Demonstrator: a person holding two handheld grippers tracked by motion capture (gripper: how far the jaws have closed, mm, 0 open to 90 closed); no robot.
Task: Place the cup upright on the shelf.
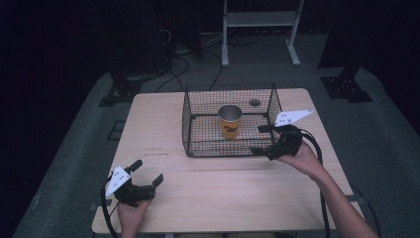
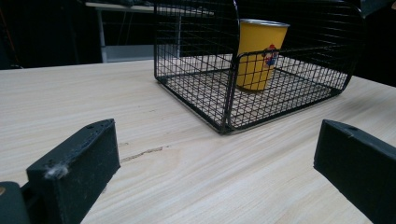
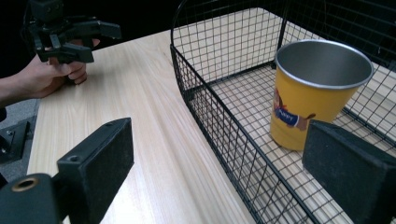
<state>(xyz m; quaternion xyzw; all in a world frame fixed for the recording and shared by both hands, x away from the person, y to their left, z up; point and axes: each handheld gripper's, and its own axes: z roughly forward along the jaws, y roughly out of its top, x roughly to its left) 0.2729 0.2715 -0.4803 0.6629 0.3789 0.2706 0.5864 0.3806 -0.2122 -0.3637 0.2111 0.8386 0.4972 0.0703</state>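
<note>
A yellow cup point(image 1: 230, 120) with a metal inside and a cartoon print stands upright in a black wire basket point(image 1: 193, 129) at the table's far middle. From the left gripper view the cup point(image 2: 257, 53) shows through the basket's mesh point(image 2: 196, 70). My right gripper point(image 1: 263, 140) is open at the basket's front right corner, one jaw over the basket, one outside it; the cup point(image 3: 310, 88) stands just ahead of it. My left gripper point(image 1: 146, 172) is open and holds nothing, low over the table's front left, far from the basket point(image 3: 219, 116).
The light wooden table point(image 1: 223, 188) has bare room in front of and left of the basket. A small round hole point(image 1: 254, 102) lies in the tabletop behind the basket. Cables and a white frame stand on the floor beyond the table.
</note>
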